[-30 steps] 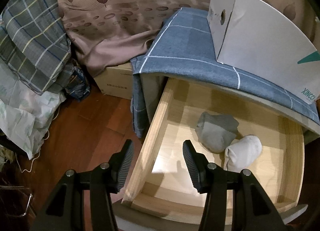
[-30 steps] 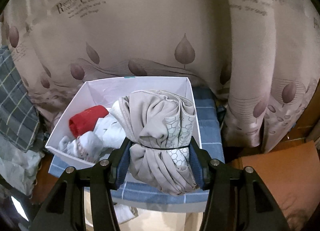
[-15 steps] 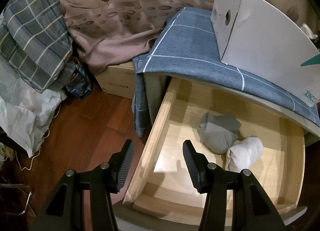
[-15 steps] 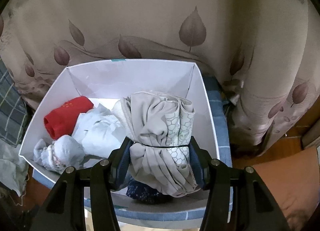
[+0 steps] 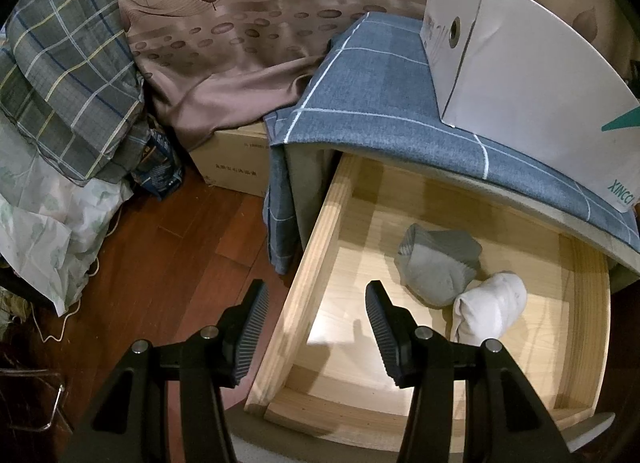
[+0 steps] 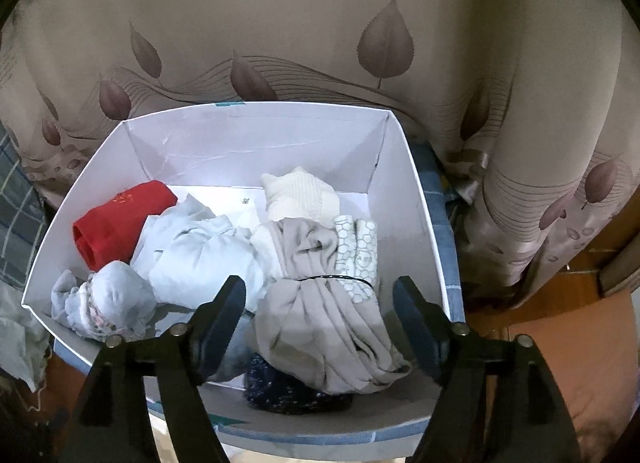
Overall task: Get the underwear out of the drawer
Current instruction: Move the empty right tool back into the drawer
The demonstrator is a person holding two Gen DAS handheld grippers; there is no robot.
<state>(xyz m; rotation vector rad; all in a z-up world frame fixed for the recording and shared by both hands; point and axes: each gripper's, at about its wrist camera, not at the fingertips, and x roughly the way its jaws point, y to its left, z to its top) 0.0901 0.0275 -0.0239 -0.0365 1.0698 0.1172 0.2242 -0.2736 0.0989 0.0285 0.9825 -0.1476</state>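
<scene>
pale matt wood drawer [image 5: 308, 275], smooth white card box [image 6: 400, 183]

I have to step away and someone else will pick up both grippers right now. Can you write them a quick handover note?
Right gripper: open, its fingers have just been opening; the beige bundle lies between them in the white box, no longer pinched.
Left gripper: open, empty, over the drawer's left wall.
Box, on the blue checked cloth above the drawer: also red, pale blue, cream and dark pieces.
Done: beige bundle dropped in the box.
Left: grey roll and white roll remain in the drawer; they look like socks, so check before moving.
</scene>
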